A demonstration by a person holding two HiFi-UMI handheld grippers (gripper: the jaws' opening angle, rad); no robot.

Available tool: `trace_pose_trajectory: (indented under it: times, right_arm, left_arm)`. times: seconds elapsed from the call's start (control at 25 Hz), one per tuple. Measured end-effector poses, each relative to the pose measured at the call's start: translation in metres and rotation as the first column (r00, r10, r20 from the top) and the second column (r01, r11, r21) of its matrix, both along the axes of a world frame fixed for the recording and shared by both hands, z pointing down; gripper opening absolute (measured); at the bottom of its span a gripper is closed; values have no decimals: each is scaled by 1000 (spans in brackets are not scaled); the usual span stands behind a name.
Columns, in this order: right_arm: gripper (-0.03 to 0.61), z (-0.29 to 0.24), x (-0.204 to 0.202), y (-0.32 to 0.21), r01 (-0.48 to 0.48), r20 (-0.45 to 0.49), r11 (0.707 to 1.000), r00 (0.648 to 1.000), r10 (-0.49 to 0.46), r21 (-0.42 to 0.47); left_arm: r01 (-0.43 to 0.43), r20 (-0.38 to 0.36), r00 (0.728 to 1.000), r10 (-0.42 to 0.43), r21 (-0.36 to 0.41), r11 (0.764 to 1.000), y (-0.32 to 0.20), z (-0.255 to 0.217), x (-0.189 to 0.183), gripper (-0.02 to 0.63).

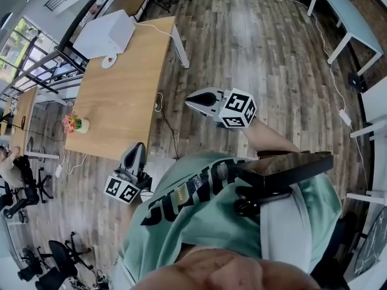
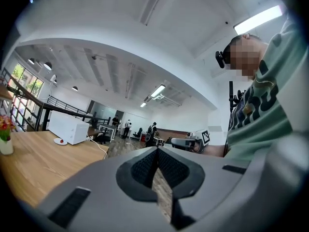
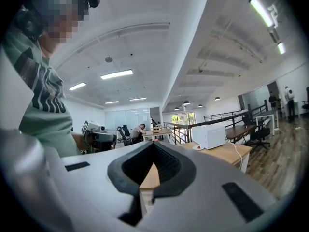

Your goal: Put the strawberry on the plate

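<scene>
An open office with a wood-plank floor (image 1: 260, 53) and a long wooden worktop (image 1: 127, 83) fills the head view. Near the worktop's far end a small white plate (image 1: 109, 61) lies just beside a white box-shaped appliance (image 1: 104, 34). In the left gripper view a small red thing, apparently the strawberry (image 2: 61, 140), rests on that plate, though it is too small to make out well. Further along the worktop, well apart from the plate, stands a little pot of flowers (image 1: 77, 124). The left gripper (image 1: 140, 147) hangs near the worktop's near edge, its fingers (image 2: 145, 168) pressed together with nothing between them. The right gripper (image 1: 188, 101) is held over the floor, apart from the worktop, and its fingers (image 3: 166, 166) also meet at the tips and carry nothing. Both grippers are far from the plate. The person holding them wears a green shirt (image 1: 199, 210).
</scene>
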State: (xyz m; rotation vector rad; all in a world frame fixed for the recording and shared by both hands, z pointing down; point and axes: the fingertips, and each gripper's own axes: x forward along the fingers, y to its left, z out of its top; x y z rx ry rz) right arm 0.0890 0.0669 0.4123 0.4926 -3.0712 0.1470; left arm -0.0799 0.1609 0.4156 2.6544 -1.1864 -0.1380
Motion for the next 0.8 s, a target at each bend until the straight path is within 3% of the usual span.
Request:
trace_pose_trajectory:
  times: [0.28, 0.8]
  right_arm:
    - [8, 0, -45, -7, 31, -42, 1000, 999, -31, -3]
    - [6, -4, -38, -14, 57, -65, 998, 996, -56, 13]
  left_arm:
    - [38, -43, 998, -39, -10, 999, 0, 10, -41, 5]
    - [53, -62, 997, -52, 7, 999, -1, 11, -29, 5]
